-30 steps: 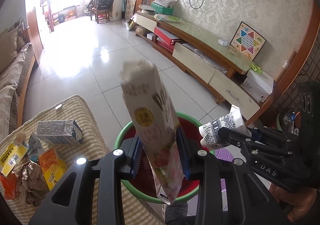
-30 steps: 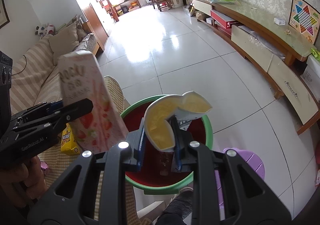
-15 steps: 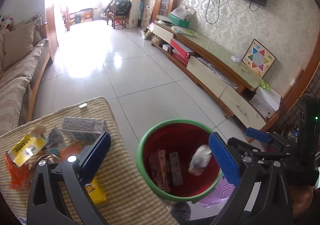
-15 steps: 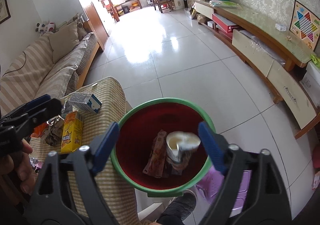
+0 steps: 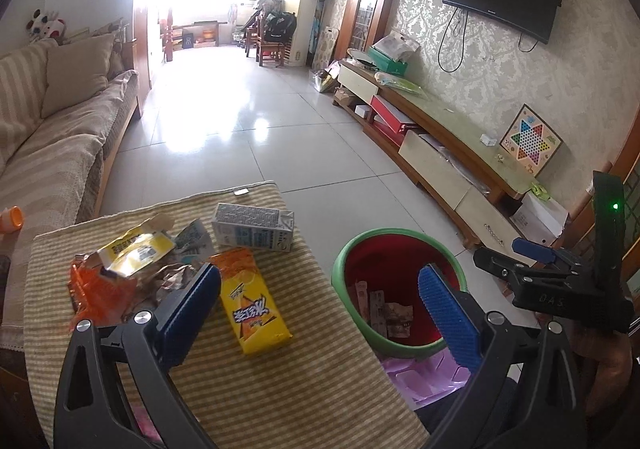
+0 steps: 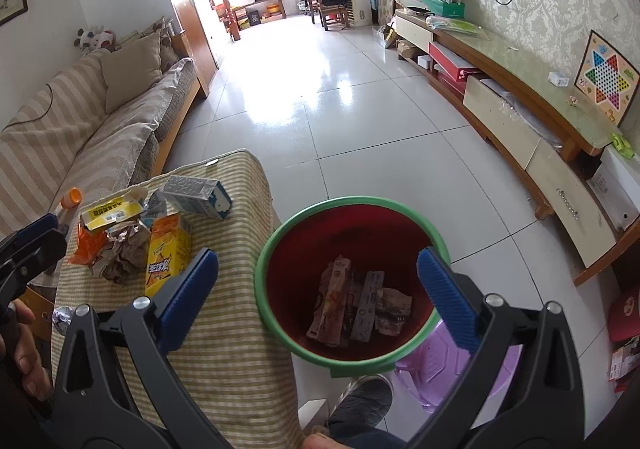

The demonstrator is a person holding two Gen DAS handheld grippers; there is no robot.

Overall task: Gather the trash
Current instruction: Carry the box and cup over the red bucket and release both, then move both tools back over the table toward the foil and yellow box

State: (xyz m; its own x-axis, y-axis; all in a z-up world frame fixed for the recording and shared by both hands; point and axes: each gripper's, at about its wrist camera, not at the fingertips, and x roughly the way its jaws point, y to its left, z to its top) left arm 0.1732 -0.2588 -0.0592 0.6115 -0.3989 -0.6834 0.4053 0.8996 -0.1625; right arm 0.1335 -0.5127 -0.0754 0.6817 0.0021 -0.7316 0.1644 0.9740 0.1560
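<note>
A red bin with a green rim point(image 6: 438, 239) point(image 5: 352, 245) stands beside the striped table and holds several flattened packets point(image 6: 356, 305). On the table lie a yellow snack box point(image 5: 256, 309) point(image 6: 166, 257), a grey-blue milk carton point(image 5: 252, 227) point(image 6: 198, 195), a yellow wrapper point(image 5: 136, 249), an orange wrapper point(image 5: 92, 285) and crumpled paper point(image 6: 124, 253). My left gripper point(image 5: 320, 313) is open and empty, above the table's right edge. My right gripper point(image 6: 320, 293) is open and empty, above the bin. It also shows at the right in the left wrist view point(image 5: 536, 261).
A purple stool point(image 6: 452, 365) stands under the bin, next to a shoe point(image 6: 360, 397). A striped sofa point(image 5: 48, 137) runs along the left; a long TV cabinet point(image 5: 460, 153) lines the right wall. Tiled floor point(image 6: 340, 109) lies between them.
Both grippers opened and let go: the pink snack box and the crushed paper cup fell into the bin. Both grippers have since pulled back, and the left one has turned toward the table.
</note>
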